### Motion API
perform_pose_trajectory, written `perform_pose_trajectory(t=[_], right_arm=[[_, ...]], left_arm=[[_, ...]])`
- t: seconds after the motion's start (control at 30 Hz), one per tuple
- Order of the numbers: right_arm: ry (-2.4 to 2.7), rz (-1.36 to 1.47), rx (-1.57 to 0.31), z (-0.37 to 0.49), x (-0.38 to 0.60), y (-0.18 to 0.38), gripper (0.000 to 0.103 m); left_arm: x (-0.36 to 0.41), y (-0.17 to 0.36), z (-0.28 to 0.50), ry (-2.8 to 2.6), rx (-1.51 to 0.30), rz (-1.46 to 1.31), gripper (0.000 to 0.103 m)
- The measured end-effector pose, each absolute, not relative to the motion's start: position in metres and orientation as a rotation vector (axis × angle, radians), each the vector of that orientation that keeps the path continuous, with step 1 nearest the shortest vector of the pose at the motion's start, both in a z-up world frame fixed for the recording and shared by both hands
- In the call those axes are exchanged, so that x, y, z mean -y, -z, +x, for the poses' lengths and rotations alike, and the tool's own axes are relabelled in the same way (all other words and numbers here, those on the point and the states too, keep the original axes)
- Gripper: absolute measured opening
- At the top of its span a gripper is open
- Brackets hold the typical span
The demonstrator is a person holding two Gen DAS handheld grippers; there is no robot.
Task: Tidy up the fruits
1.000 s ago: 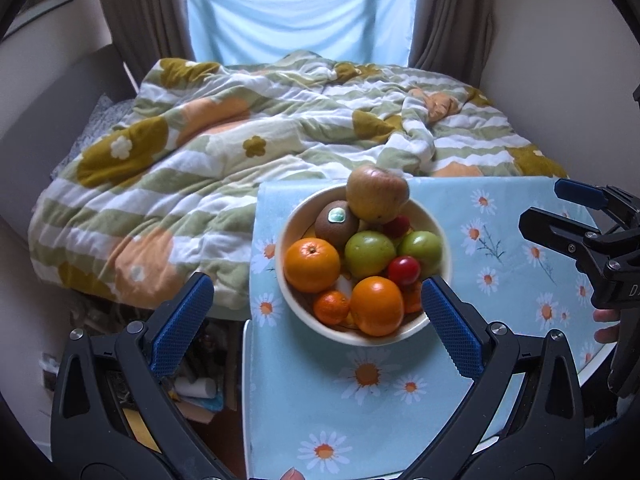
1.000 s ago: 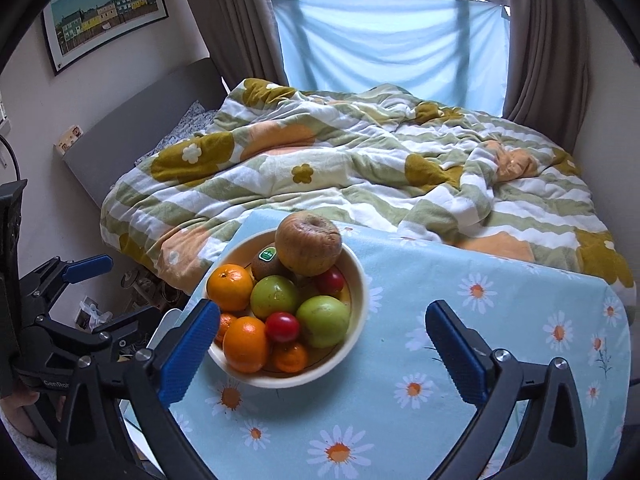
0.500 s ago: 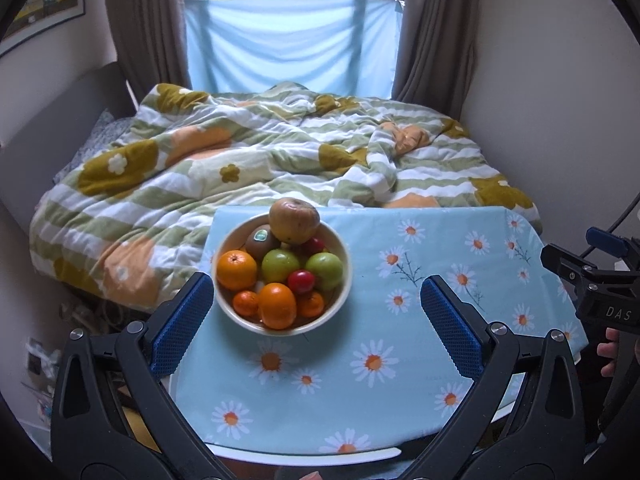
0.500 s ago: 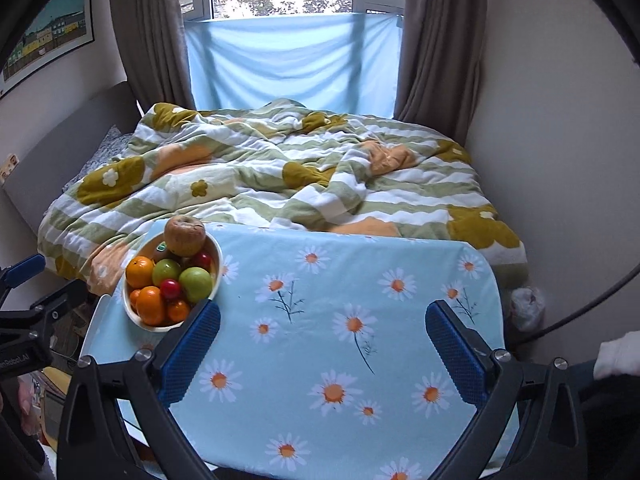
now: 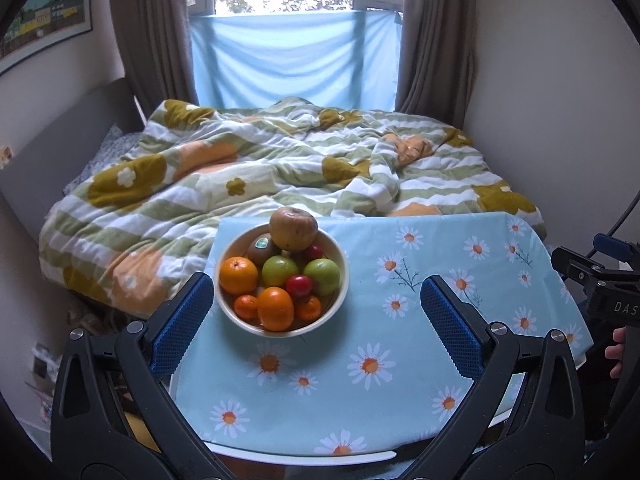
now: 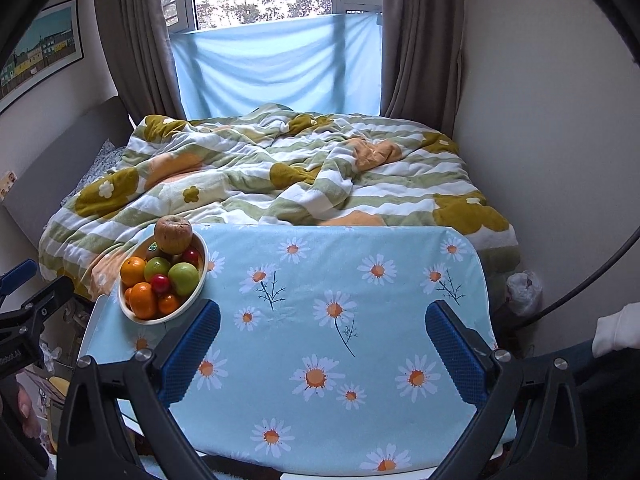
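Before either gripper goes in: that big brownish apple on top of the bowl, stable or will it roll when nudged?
Likely to roll: the brownish apple sits perched atop the other fruit, above the bowl rim. It looks round, smooth and rigid, so probably slippery. Both grippers are open, clear of it.

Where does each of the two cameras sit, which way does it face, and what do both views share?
Left wrist: sits on the left gripper, facing the fruit bowl at the table's left end; both open fingers show, with the right gripper at the right edge.
Right wrist: sits on the right gripper, facing the bare daisy tablecloth; both open fingers show, and a white sleeve.
Shared: bowl, tablecloth, bed quilt, window.
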State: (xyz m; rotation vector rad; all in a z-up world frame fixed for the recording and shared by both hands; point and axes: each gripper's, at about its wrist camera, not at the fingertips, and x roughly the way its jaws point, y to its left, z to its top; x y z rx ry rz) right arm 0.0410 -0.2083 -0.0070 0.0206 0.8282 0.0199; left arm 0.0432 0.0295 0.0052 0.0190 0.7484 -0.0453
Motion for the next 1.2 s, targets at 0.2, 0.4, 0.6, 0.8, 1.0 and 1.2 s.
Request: perform_pose_trajectory(t=[0.2,0.4,0.6,0.8,1.0,1.2], right_arm=[[-0.018,0.023,-0.828,0.042,0.210,0.007,0.102],[-0.017,0.023,-0.830,0.042,0.212,0.008,0.102],[-0.011,0.024,-0.829,0.043,0.216,0.011,0.102],[-0.007,0.025,-0.832,0.043,0.220,0.012,0.102],[-0.005,0.023,-0.831,0.044,0.223,0.012,0.102],[-0.008,0.023,-0.832,0.044,0.222,0.012,0.102]], left_arm=[[-0.026,-0.005,0.045,0.051,-0.741,0.034,0.103],[-0.022,-0.004,0.047,0.053,-0.742,0.044,0.103],[-0.022,-0.003,0.049,0.055,-0.743,0.043,0.103],[-0.020,-0.003,0.052,0.058,-0.748,0.045,0.103],[-0.019,-0.003,0.054,0.061,-0.748,0.043,0.103],[-0.019,-0.002,0.054,0.060,-0.749,0.043,0.103]])
